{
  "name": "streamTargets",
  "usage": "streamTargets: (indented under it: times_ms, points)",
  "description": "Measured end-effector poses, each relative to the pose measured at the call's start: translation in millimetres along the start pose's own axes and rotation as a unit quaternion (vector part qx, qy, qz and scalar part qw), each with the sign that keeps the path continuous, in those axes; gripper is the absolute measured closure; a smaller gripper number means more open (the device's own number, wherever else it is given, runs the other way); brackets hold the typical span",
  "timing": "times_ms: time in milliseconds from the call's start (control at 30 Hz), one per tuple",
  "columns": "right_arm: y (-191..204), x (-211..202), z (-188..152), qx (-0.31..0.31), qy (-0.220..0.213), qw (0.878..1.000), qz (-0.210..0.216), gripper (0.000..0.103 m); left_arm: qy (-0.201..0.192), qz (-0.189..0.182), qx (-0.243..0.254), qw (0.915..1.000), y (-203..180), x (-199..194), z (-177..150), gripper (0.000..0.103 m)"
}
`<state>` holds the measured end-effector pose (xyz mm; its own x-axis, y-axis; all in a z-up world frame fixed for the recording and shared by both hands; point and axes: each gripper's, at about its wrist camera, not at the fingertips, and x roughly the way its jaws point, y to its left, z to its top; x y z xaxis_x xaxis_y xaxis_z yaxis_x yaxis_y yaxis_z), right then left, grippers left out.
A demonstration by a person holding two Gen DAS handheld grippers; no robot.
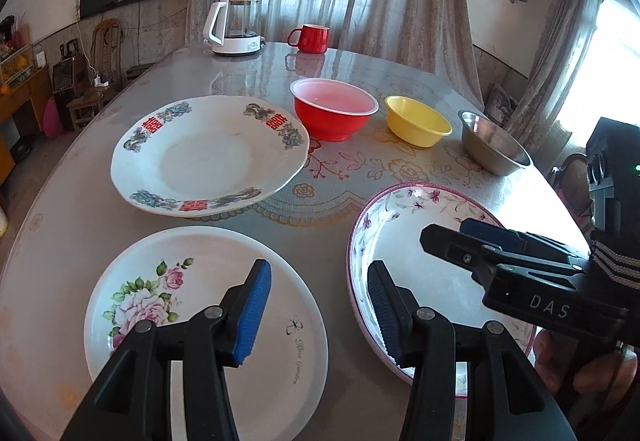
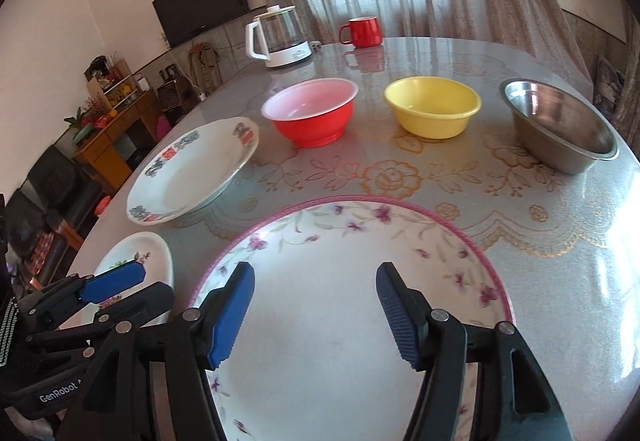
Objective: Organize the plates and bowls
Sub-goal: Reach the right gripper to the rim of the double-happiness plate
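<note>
So both grippers are hanging low at the bottom of the frame, nothing in either one. The left gripper [image 1: 319, 311] is sitting with its blue pads spread wide apart, hovering over the gap between two plates. Its left pad is floating over the rose plate [image 1: 208, 325], the white one with a pink flower print, which is lying flat at the lower left of the left wrist view. The right gripper [image 2: 316, 315] is also wide open, both fingers hanging over the purple-rimmed plate [image 2: 352, 281], the one with little violet flowers that is filling the lower middle of the right wrist view. I can't tell if the pads are touching it or just above it. You can see each gripper poking into the other camera's corner too.

Going further back, the third plate [image 1: 208, 157], white with red characters and blue-green flowers on the rim, is sitting left of centre, just behind the rose plate. Its right edge is coming really close to the red bowl [image 1: 334, 113], which has a pale inside.

Then the bowls are lining up in a row across the middle: red bowl, yellow bowl [image 1: 418, 121], and a steel bowl [image 1: 494, 143] toward the right edge. All three are standing upright and apart from each other on the table [image 1: 340, 185], which has a flowery glossy cover.

Way at the back, upper middle, a white kettle [image 1: 236, 25] and a red mug [image 1: 310, 38] are standing near the curtains.
</note>
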<state>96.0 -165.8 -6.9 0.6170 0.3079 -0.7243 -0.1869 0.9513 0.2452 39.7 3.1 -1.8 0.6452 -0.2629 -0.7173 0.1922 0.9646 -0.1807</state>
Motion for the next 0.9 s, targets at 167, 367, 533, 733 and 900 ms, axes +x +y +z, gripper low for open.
streamTargets:
  times_ms: [167,367,533,733,900]
  points:
    - [12,19,10,0.016,0.030,0.997,0.068,0.038,-0.012,0.009,-0.031,0.9994,30,-8,11,0.052]
    - [24,41,25,0.044,0.055,0.989,0.129,0.038,-0.021,0.022,-0.073,0.9969,80,-13,27,0.052]
    - [36,58,46,0.058,0.061,0.984,0.157,0.038,-0.035,0.036,-0.087,0.9950,120,-8,45,0.041]
    - [44,87,72,0.086,0.067,0.981,0.158,0.038,-0.013,0.035,-0.102,0.9941,159,23,68,0.039]
    - [46,111,80,0.097,0.079,0.981,0.150,0.038,0.007,0.022,-0.111,0.9935,179,49,86,0.041]
